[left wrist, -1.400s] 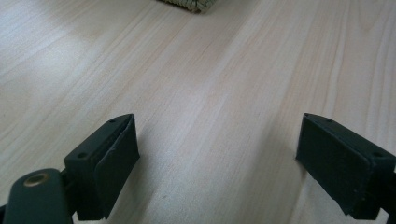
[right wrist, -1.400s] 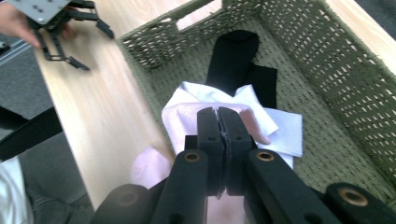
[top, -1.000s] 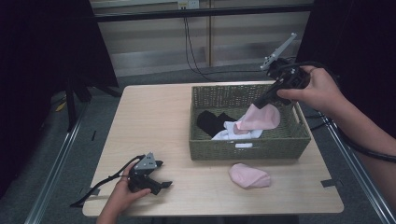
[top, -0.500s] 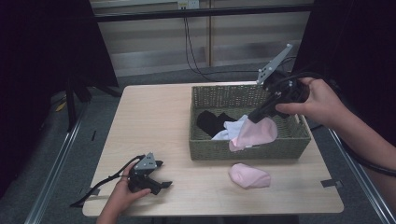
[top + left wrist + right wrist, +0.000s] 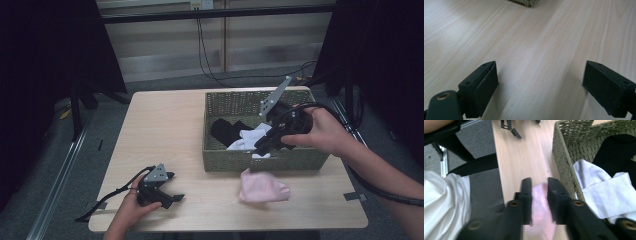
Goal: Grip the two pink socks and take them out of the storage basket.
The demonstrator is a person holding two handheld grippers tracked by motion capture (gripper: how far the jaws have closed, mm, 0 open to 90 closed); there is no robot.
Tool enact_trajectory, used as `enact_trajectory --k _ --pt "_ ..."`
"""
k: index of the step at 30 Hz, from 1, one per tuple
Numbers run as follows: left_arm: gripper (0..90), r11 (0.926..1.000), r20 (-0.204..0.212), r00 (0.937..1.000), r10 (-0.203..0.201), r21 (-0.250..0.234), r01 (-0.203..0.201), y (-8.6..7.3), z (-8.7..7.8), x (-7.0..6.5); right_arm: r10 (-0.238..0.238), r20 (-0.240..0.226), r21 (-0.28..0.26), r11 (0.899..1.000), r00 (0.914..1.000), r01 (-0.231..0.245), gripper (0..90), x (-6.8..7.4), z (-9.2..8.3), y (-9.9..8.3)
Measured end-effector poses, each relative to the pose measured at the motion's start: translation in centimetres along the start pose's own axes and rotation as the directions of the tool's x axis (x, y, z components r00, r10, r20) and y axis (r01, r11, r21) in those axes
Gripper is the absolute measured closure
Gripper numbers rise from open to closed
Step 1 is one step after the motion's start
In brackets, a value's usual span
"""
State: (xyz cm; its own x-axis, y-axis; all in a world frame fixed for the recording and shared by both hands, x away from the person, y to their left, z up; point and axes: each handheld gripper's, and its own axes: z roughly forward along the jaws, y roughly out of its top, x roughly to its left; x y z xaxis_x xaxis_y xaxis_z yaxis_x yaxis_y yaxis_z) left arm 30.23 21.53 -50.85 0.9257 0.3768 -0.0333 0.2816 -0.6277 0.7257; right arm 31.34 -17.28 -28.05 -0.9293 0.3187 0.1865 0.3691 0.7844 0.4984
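I work at a light wood-grain table (image 5: 165, 130) with rounded corners. It stands on a grey floor (image 5: 50, 165). A metal rail (image 5: 62, 175) runs along the floor at my left, and a matching one (image 5: 350, 120) lies at my right. Black curtains (image 5: 45, 50) hang on both sides. Ahead, a pale panelled wall (image 5: 165, 45) carries a horizontal black bar (image 5: 210, 14). Black cables (image 5: 202, 45) drop from an outlet down the wall to the floor. Lighting is dim and even; the table surface is the brightest area.
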Motion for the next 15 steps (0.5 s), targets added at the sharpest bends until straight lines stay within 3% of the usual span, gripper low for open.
enact_trajectory --k 8,15 --pt "12.2 1.0 -0.003 1.0 -0.002 -0.004 0.002 0.0 0.0 0.0 0.013 0.023 0.001 1.0 0.9997 -0.013 44.7 -0.6 1.2 -1.2" --pt "12.2 1.0 -0.002 1.0 -0.005 -0.003 0.005 0.0 0.0 -0.1 0.022 0.057 -0.004 1.0 0.9981 -0.022 31.6 -0.9 1.9 -2.5"
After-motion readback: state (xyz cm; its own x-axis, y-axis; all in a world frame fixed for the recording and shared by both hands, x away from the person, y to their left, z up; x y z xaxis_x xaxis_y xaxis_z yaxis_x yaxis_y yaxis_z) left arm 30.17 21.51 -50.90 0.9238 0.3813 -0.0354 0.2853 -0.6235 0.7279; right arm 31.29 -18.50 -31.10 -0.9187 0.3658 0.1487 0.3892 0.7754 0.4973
